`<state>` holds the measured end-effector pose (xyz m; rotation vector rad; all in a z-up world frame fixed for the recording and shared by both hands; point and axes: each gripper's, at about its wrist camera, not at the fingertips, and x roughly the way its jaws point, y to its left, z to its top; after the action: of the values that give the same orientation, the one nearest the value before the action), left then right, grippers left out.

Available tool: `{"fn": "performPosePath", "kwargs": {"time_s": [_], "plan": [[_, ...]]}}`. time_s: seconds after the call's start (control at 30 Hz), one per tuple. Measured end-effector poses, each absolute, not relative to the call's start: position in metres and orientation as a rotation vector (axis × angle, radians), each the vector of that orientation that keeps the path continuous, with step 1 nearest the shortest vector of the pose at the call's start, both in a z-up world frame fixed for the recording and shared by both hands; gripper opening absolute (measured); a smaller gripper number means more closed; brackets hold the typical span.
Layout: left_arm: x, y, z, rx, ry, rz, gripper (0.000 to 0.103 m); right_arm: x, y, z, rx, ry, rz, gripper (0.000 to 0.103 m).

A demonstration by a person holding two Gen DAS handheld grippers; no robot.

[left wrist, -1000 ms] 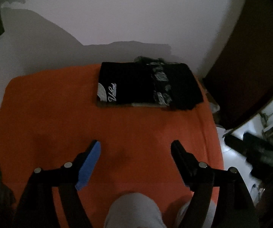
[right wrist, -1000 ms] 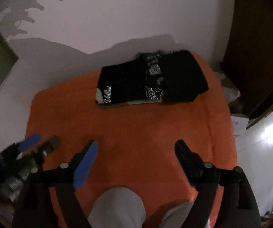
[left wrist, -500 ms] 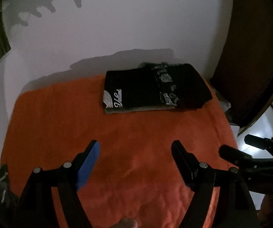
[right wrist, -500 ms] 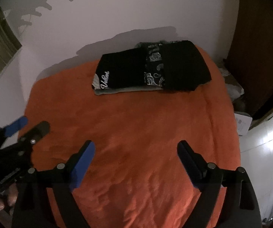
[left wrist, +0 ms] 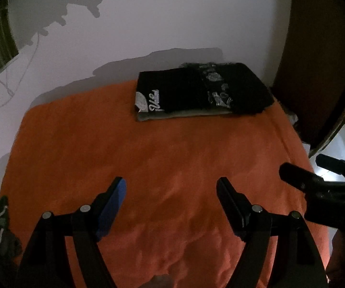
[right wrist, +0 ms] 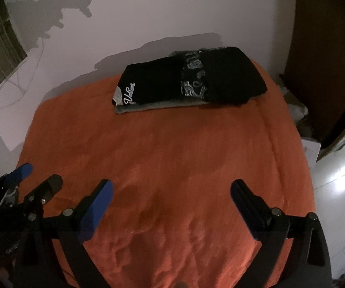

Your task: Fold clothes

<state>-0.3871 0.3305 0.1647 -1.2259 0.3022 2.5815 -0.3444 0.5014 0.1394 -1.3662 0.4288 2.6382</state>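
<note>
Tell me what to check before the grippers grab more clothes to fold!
1. Left hand-held gripper empty, jaws apart: ok.
2. Right hand-held gripper empty, jaws opening: ok.
3. Folded black clothes stacked neatly at the far edge of the orange blanket: ok.
4. Blanket bare under both grippers: ok.
5. Next garment to fold within reach: cannot tell; only a dark bundle shows at the blanket's left edge.

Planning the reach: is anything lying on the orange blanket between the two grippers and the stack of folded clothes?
Nothing visible: bare orange blanket lies between the left gripper, the right gripper and the folded clothes at the far edge.
</note>
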Motion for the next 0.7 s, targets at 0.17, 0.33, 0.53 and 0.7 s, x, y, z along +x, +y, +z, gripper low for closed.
{"fn": "performPosePath", "kwargs": {"time_s": [0.17, 0.33, 0.53, 0.7], "plan": [[-0.376, 0.334, 0.166, -1.177, 0.375, 2.600, 0.079, -0.333, 0.489, 0.143, -1.369, 0.355, 2.638, 0.099], [-0.378, 0.327, 0.162, -1.193, 0.285, 2.579, 0.079, -0.329, 0.484, 0.146, -1.355, 0.313, 2.636, 0.099], [-0.377, 0.321, 0.162, -1.207, 0.269, 2.594, 0.079, -0.329, 0.478, 0.138, -1.402, 0.314, 2.640, 0.099], [-0.378, 0.318, 0.163, -1.193, 0.278, 2.604, 0.079, -0.333, 0.474, 0.138, -1.405, 0.329, 2.649, 0.099]]}}
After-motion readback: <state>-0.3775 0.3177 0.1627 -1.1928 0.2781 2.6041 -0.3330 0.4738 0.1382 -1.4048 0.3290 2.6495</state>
